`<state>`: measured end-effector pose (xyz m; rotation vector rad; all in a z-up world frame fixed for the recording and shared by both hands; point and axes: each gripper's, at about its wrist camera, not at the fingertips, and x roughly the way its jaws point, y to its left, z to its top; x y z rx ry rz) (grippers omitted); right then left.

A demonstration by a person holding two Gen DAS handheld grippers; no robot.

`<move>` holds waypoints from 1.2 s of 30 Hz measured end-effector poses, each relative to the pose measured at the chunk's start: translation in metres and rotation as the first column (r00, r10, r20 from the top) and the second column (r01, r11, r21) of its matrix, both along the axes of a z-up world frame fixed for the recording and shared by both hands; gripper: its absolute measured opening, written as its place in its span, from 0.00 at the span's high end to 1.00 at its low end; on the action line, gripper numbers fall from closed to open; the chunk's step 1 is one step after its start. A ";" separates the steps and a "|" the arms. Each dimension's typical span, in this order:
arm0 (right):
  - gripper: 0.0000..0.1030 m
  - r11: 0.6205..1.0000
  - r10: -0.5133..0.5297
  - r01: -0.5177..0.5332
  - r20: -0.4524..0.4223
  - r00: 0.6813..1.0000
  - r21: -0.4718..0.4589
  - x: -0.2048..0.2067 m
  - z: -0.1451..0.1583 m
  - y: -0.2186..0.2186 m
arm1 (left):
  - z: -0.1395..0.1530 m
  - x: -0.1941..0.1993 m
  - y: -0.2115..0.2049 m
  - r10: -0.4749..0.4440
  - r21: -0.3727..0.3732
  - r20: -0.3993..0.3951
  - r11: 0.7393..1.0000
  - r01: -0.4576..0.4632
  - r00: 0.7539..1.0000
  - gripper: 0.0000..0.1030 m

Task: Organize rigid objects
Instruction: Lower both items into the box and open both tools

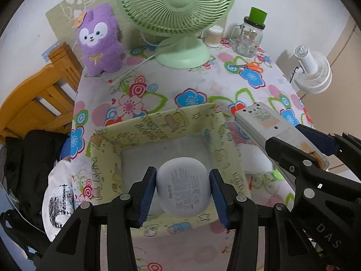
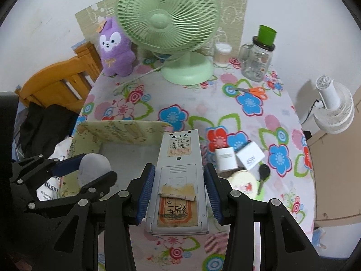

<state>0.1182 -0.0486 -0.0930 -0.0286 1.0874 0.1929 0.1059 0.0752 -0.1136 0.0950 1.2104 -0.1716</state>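
Left gripper [image 1: 183,190] clamps one white earbud case [image 1: 183,188] marked "Redmi", above yellow box [image 1: 158,126]. Right gripper [image 2: 178,189] clamps one grey remote [image 2: 178,180] just right of box. Two white chargers [image 2: 239,159], one marked "45W", right of box.

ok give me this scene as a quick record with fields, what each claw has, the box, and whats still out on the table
left claw: shut on the white earbud case, held over the box
right claw: shut on the grey remote, label side up, beside the box
box: yellow patterned box, open top, nothing seen resting inside
still on tablecloth: two white chargers, black key, round tin, orange scissors
back of table: green fan, purple plush, glass jar
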 end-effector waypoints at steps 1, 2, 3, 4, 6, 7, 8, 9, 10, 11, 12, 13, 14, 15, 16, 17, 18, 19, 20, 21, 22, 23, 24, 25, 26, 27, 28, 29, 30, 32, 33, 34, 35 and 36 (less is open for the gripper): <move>0.54 1.000 0.002 -0.002 -0.001 1.000 0.001 0.001 -0.001 0.004 | -0.001 0.001 0.003 0.001 0.001 -0.003 1.000 -0.001 1.000 0.52; 0.54 1.000 0.006 -0.006 -0.003 1.000 0.001 0.002 -0.001 0.008 | -0.003 0.002 0.006 0.002 0.001 -0.008 1.000 -0.002 1.000 0.52; 0.54 1.000 0.009 -0.009 -0.005 1.000 0.002 0.003 -0.002 0.012 | -0.004 0.002 0.007 0.003 0.001 -0.010 1.000 -0.003 1.000 0.52; 0.54 1.000 0.011 -0.011 -0.006 1.000 0.003 0.004 -0.003 0.015 | -0.005 0.003 0.010 0.003 0.002 -0.014 1.000 -0.003 1.000 0.52; 0.54 1.000 0.015 -0.015 -0.011 1.000 0.002 0.007 -0.005 0.022 | -0.008 0.005 0.014 0.002 0.002 -0.020 1.000 -0.002 1.000 0.52; 0.54 1.000 0.015 -0.015 -0.013 1.000 0.001 0.008 -0.006 0.024 | -0.009 0.007 0.015 0.001 0.002 -0.023 1.000 -0.001 1.000 0.52; 0.54 1.000 0.014 -0.014 -0.018 1.000 0.001 0.010 -0.008 0.027 | -0.010 0.008 0.016 -0.001 0.001 -0.026 1.000 0.001 1.000 0.52; 0.54 1.000 0.012 -0.012 -0.020 1.000 0.002 0.011 -0.009 0.027 | -0.012 0.009 0.018 -0.005 0.002 -0.030 1.000 0.005 1.000 0.52; 0.54 1.000 0.011 -0.011 -0.026 1.000 0.006 0.013 -0.012 0.029 | -0.013 0.010 0.018 -0.007 0.002 -0.032 1.000 0.007 0.999 0.52; 0.54 1.000 0.011 -0.011 -0.029 1.000 0.009 0.014 -0.012 0.031 | -0.015 0.011 0.019 -0.009 0.001 -0.034 1.000 0.009 0.999 0.52; 0.54 1.000 0.011 -0.010 -0.032 0.999 0.010 0.016 -0.014 0.033 | -0.016 0.012 0.020 -0.011 0.001 -0.039 1.000 0.011 0.999 0.52; 0.54 1.000 0.011 -0.011 -0.035 0.999 0.007 0.017 -0.016 0.035 | -0.018 0.014 0.021 -0.014 0.002 -0.043 1.000 0.014 0.999 0.52; 0.54 1.000 0.012 -0.011 -0.035 0.999 0.003 0.018 -0.017 0.036 | -0.020 0.015 0.022 -0.016 0.003 -0.046 1.000 0.016 0.999 0.52; 0.54 1.000 0.015 -0.015 -0.036 0.999 -0.001 0.020 -0.019 0.039 | -0.022 0.016 0.024 -0.016 0.004 -0.051 1.000 0.016 0.999 0.52; 0.54 1.000 0.017 -0.017 -0.038 0.999 -0.002 0.021 -0.021 0.041 | -0.024 0.017 0.025 -0.016 0.002 -0.057 1.000 0.016 0.998 0.52; 0.54 1.000 0.019 -0.019 -0.042 0.999 -0.004 0.023 -0.023 0.044 | -0.026 0.018 0.026 -0.016 0.001 -0.062 1.000 0.016 0.998 0.52; 0.54 1.000 0.019 -0.019 -0.045 0.999 -0.004 0.025 -0.024 0.046 | -0.028 0.020 0.028 -0.016 0.000 -0.067 1.000 0.016 0.998 0.52; 0.54 1.000 0.019 -0.019 -0.052 0.998 -0.001 0.027 -0.026 0.047 | -0.030 0.021 0.029 -0.018 0.001 -0.070 1.000 0.018 0.997 0.52; 0.54 1.000 0.019 -0.019 -0.064 0.998 0.007 0.029 -0.030 0.048 | -0.032 0.022 0.029 -0.020 0.003 -0.073 1.000 0.020 0.997 0.52; 0.54 1.000 0.017 -0.016 -0.074 0.997 0.017 0.030 -0.033 0.049 | -0.035 0.023 0.030 -0.023 0.007 -0.076 1.000 0.024 0.997 0.52; 0.53 1.000 0.011 -0.008 -0.091 0.996 0.027 0.031 -0.037 0.049 | -0.037 0.024 0.030 -0.026 0.009 -0.078 1.000 0.027 0.997 0.52; 0.53 0.999 0.003 0.001 -0.113 0.994 0.036 0.032 -0.042 0.049 | -0.039 0.024 0.030 -0.029 0.011 -0.080 0.999 0.030 0.996 0.52; 0.52 0.999 -0.003 0.009 -0.131 0.991 0.044 0.033 -0.046 0.048 | -0.042 0.025 0.030 -0.032 0.014 -0.085 0.999 0.034 0.996 0.52; 0.51 0.998 -0.012 0.021 -0.146 0.989 0.061 0.033 -0.051 0.047 | -0.045 0.026 0.030 -0.036 0.007 -0.092 0.999 0.037 0.995 0.51; 0.46 0.997 -0.017 0.029 -0.151 0.988 0.073 0.032 -0.053 0.047 | -0.048 0.026 0.031 -0.040 -0.001 -0.098 0.999 0.040 0.994 0.51; 0.40 0.996 -0.015 0.026 -0.128 0.992 0.084 0.030 -0.051 0.046 | -0.052 0.026 0.031 -0.043 -0.010 -0.108 0.999 0.042 0.993 0.46; 0.27 0.997 -0.018 0.027 -0.120 0.993 0.072 0.029 -0.050 0.046 | -0.054 0.027 0.031 -0.044 -0.015 -0.112 0.999 0.043 0.993 0.35; 0.22 0.998 -0.024 0.031 -0.118 0.993 0.057 0.028 -0.050 0.046 | -0.056 0.027 0.031 -0.043 -0.018 -0.113 0.999 0.041 0.993 0.30; 0.22 0.998 -0.031 0.036 -0.109 0.994 0.044 0.028 -0.049 0.045 | -0.057 0.027 0.031 -0.042 -0.015 -0.112 0.999 0.040 0.993 0.26; 0.22 0.998 -0.039 0.043 -0.101 0.994 0.037 0.026 -0.046 0.042 | -0.057 0.027 0.030 -0.044 -0.016 -0.112 0.999 0.043 0.993 0.20; 0.21 0.998 -0.041 0.045 -0.104 0.994 0.039 0.026 -0.046 0.040 | -0.057 0.027 0.030 -0.044 -0.017 -0.112 0.999 0.042 0.993 0.16; 0.19 0.998 -0.042 0.047 -0.109 0.993 0.038 0.026 -0.047 0.038 | -0.057 0.027 0.029 -0.044 -0.017 -0.113 0.999 0.042 0.993 0.13; 0.19 0.998 -0.045 0.049 -0.116 0.992 0.035 0.025 -0.048 0.036 | -0.057 0.027 0.028 -0.044 -0.016 -0.113 0.999 0.043 0.993 0.13; 0.19 0.998 -0.050 0.055 -0.122 0.991 0.037 0.025 -0.050 0.033 | -0.057 0.027 0.027 -0.045 -0.012 -0.113 0.999 0.044 0.993 0.12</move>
